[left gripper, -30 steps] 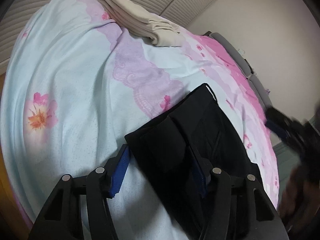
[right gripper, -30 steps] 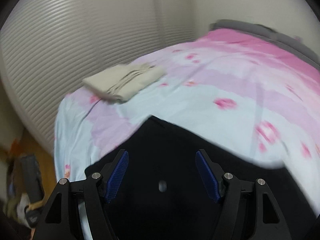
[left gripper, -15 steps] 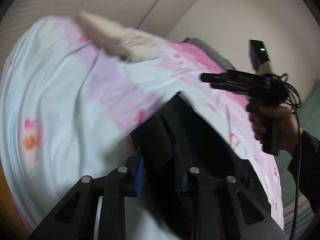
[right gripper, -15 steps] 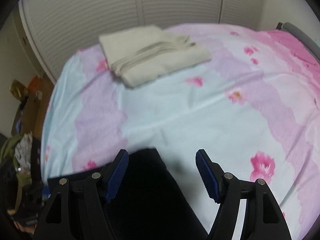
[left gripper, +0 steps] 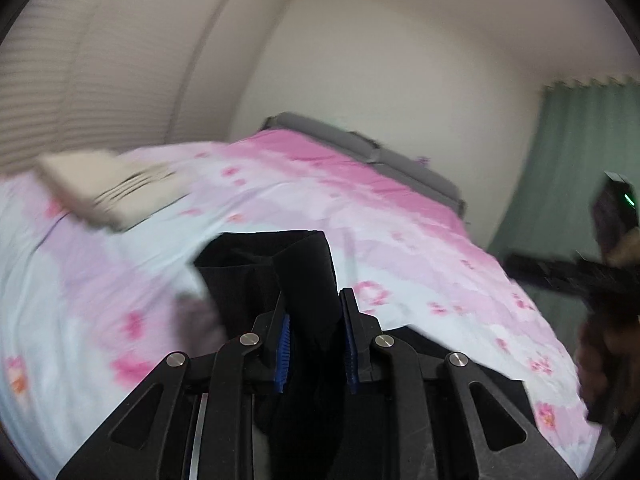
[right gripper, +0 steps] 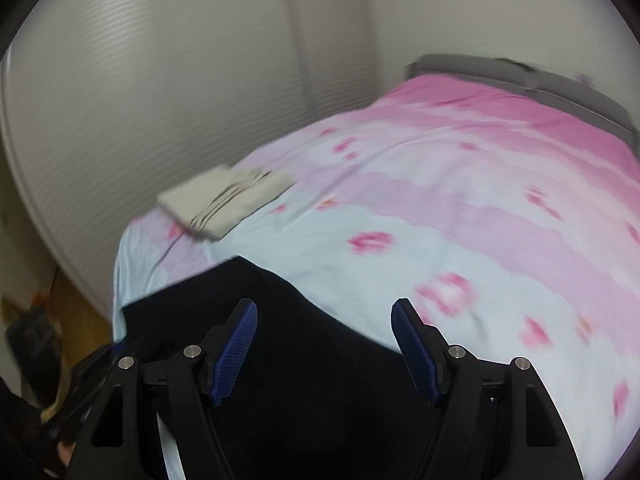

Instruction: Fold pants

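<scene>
The black pants (left gripper: 240, 276) lie on the near part of the bed. My left gripper (left gripper: 314, 300) is shut on a raised fold of them, and the cloth stands up between the blue pads (left gripper: 283, 340) and hangs below. In the right wrist view the pants (right gripper: 280, 360) spread dark under my right gripper (right gripper: 324, 304). That gripper is open above the cloth with nothing pinched. It also shows in the left wrist view, where the right gripper (left gripper: 560, 272) is held by a hand at the far right edge.
The bed has a pink and pale blue flowered sheet (left gripper: 400, 220) and a grey headboard (left gripper: 360, 144). Folded beige cloth (left gripper: 104, 192) lies near the far left corner, by slatted closet doors (left gripper: 80, 80). A green curtain (left gripper: 580, 160) hangs right. Wooden floor with clutter (right gripper: 72, 300) is left of the bed.
My left gripper's jaws closed on a fold of the black pants, then rose and rolled with it. The right gripper stayed open and swung, from facing the beige cloth back over the pants.
</scene>
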A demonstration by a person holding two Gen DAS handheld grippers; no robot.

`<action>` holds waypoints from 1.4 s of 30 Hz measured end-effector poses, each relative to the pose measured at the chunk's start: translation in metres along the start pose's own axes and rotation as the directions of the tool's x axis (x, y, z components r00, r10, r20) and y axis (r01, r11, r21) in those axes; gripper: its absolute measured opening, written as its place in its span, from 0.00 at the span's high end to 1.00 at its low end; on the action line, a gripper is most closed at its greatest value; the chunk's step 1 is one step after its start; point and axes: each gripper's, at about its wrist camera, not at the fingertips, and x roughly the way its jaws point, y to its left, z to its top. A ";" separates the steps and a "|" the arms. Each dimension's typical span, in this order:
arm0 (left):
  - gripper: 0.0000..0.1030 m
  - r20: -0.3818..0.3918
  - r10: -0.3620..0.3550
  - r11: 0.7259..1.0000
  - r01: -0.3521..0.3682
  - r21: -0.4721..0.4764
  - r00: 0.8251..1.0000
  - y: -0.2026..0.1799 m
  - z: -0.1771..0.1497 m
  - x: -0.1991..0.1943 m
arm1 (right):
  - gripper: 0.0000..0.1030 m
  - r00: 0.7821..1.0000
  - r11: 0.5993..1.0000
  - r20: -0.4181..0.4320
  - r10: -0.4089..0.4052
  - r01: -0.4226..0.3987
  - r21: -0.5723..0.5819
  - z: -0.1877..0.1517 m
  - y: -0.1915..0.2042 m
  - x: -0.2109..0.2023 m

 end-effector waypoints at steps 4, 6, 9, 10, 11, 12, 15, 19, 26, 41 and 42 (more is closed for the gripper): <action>0.80 -0.031 -0.108 0.987 0.111 0.116 0.994 -0.077 -0.001 0.018 | 0.32 0.990 0.985 0.073 -0.123 0.113 0.132 -0.058 -0.038 -0.099; 0.80 -0.054 -0.166 0.969 0.173 0.176 0.985 -0.119 -0.009 0.019 | 0.32 0.977 0.965 0.097 -0.188 0.165 0.204 -0.089 -0.056 -0.142; 0.80 -0.096 -0.252 0.919 0.269 0.288 0.963 -0.184 -0.032 0.013 | 0.32 0.955 0.913 0.115 -0.272 0.219 0.343 -0.147 -0.085 -0.206; 0.80 -0.126 -0.286 0.894 0.311 0.323 0.950 -0.207 -0.045 0.010 | 0.32 0.948 0.897 0.116 -0.296 0.234 0.374 -0.162 -0.091 -0.221; 0.80 -0.163 -0.314 0.864 0.353 0.359 0.935 -0.232 -0.062 0.008 | 0.32 0.940 0.878 0.113 -0.321 0.251 0.408 -0.177 -0.098 -0.236; 0.81 -0.199 -0.330 0.837 0.384 0.389 0.923 -0.253 -0.078 0.008 | 0.32 0.931 0.856 0.110 -0.347 0.267 0.443 -0.195 -0.106 -0.252; 0.81 -0.329 -0.339 0.768 0.461 0.445 0.881 -0.301 -0.136 0.017 | 0.32 0.910 0.792 0.100 -0.401 0.290 0.538 -0.247 -0.122 -0.291; 0.81 -0.467 -0.258 0.728 0.488 0.482 0.846 -0.326 -0.203 0.037 | 0.32 0.893 0.694 0.049 -0.448 0.313 0.648 -0.310 -0.142 -0.318; 0.72 -0.469 -0.224 0.707 0.474 0.526 0.854 -0.326 -0.215 0.025 | 0.32 0.908 0.652 -0.032 -0.418 0.324 0.685 -0.360 -0.146 -0.305; 0.09 -0.373 -0.122 0.863 0.284 0.417 0.920 -0.213 -0.126 0.002 | 0.13 0.976 0.787 -0.046 -0.214 0.200 0.583 -0.273 -0.140 -0.205; 0.09 -0.378 -0.101 0.879 0.261 0.400 0.920 -0.201 -0.121 0.009 | 0.13 0.978 0.783 -0.072 -0.197 0.201 0.588 -0.270 -0.142 -0.192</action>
